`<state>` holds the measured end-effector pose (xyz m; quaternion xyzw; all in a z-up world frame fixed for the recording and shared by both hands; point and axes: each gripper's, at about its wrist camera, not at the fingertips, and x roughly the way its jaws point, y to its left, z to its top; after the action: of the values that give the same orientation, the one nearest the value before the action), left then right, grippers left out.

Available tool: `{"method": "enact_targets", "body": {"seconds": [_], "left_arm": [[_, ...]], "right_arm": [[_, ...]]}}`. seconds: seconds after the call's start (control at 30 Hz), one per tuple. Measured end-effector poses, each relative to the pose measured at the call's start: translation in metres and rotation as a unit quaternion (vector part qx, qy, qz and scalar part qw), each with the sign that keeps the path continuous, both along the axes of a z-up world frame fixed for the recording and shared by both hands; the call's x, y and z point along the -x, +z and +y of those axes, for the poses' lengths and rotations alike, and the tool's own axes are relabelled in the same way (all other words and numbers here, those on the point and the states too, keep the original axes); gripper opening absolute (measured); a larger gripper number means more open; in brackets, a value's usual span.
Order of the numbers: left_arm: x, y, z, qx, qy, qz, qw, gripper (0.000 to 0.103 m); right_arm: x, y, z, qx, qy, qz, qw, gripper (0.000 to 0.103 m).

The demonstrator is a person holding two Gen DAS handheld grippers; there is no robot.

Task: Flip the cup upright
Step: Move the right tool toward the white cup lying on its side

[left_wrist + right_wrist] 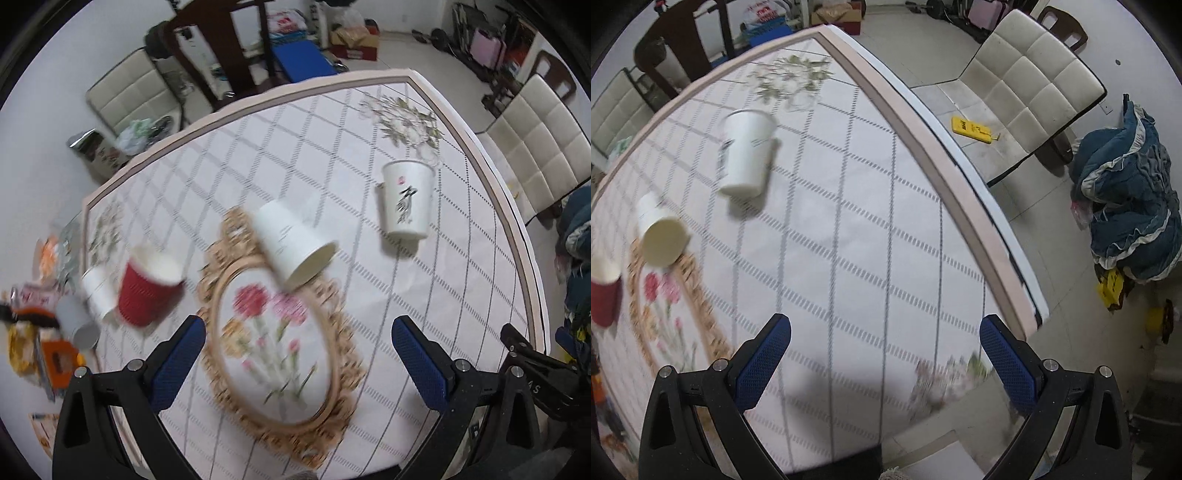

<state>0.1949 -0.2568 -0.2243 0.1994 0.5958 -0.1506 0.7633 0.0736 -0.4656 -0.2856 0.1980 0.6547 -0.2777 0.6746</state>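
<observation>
A plain white paper cup [293,243] lies on its side at the top of the gold-framed flower mat [273,350], mouth toward me; it also shows in the right wrist view [659,232]. A white cup with black calligraphy [406,197] stands upright at the right; it shows in the right wrist view too [748,153]. A red ribbed cup [147,286] stands upright at the left. My left gripper [297,354] is open and empty above the mat, short of the tipped cup. My right gripper [884,350] is open and empty over the table's right part.
The table [960,206] has a checked cloth and a pink border. A small white cup [98,293] and a grey cup [79,325] sit by the red one. Padded chairs [1027,85] stand at the right and far left. Blue fabric [1130,206] lies on the floor.
</observation>
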Motion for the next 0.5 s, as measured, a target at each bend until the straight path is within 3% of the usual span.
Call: {"method": "enact_targets", "body": {"seconds": [0.27,0.5], "left_arm": [[-0.047,-0.057,-0.079,-0.011,-0.044,0.038,0.9982,0.103],[-0.066,-0.092,-0.111,0.009,-0.060,0.084,0.9946,0.102]], "right_arm": [[-0.044,-0.049,-0.060,-0.007,-0.009,0.032,0.999,0.103],[-0.069,-0.079,-0.091,-0.005,-0.016,0.047,0.999,0.103]]}}
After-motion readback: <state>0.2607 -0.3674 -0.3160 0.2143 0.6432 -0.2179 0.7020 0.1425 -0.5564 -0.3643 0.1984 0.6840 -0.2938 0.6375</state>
